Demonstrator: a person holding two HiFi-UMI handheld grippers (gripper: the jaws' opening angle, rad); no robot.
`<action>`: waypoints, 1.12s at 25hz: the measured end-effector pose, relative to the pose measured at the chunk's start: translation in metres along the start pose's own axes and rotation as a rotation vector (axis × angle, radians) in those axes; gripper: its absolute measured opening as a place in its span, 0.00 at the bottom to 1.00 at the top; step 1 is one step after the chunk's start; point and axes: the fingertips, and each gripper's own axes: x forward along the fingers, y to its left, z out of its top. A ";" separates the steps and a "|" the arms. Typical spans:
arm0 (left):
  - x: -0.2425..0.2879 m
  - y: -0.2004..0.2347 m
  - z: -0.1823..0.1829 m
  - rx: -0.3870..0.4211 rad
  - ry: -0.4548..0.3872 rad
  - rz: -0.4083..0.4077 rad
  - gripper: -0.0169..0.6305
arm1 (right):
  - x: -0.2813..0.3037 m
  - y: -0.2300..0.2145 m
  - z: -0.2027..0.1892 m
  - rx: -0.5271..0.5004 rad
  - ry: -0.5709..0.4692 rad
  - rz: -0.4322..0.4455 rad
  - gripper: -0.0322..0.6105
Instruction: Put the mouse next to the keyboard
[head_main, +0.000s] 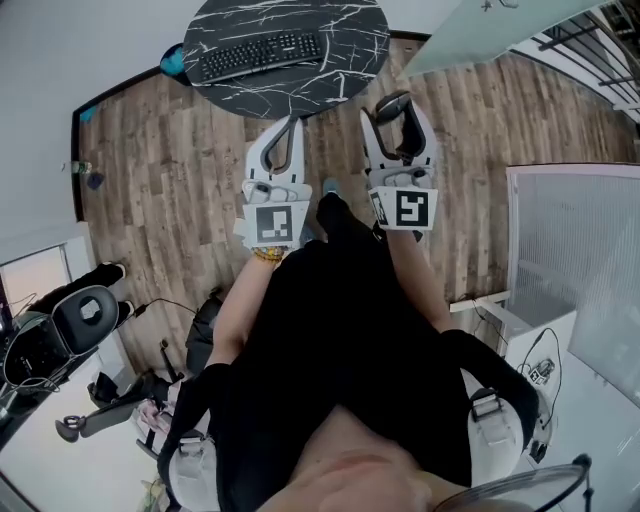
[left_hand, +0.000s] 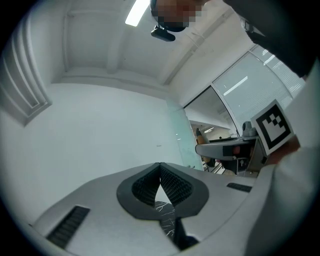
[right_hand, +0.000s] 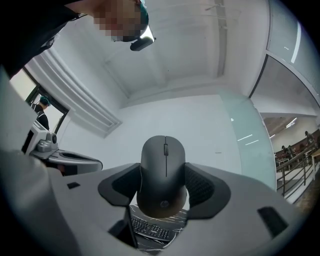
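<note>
Between the jaws of the right gripper (head_main: 396, 112) sat the mouse (right_hand: 162, 172), a dark wireless one, pinched by its flanks with its wheel end pointing away from that gripper's camera. Neither pad looked loose on it. The left gripper (head_main: 287, 125) carried nothing: its ribbed pads (left_hand: 172, 185) were pressed together at the tips. Both tools were held up in front of the person's body, side by side over the wooden floor (head_main: 160, 170), short of the round black marbled table (head_main: 345, 40). On that table lay the keyboard (head_main: 262, 55), towards its left half, with bare top showing to its right. Judging by this, the step in hand was the carry: the mouse was grasped and off any surface, but not yet over the table. The next move called for reaching forward, bringing the right gripper over the bare patch just right of the keyboard, lowering until the mouse's belly met the top, and only then spreading the jaws
</note>
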 end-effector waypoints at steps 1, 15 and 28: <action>0.008 0.002 -0.003 -0.010 0.008 0.007 0.05 | 0.008 -0.006 -0.003 0.007 -0.005 0.003 0.48; 0.142 0.017 -0.023 0.042 0.065 0.067 0.05 | 0.109 -0.112 -0.039 0.059 -0.038 0.042 0.48; 0.193 0.065 -0.064 0.001 0.126 0.149 0.05 | 0.185 -0.139 -0.080 0.053 0.009 0.079 0.48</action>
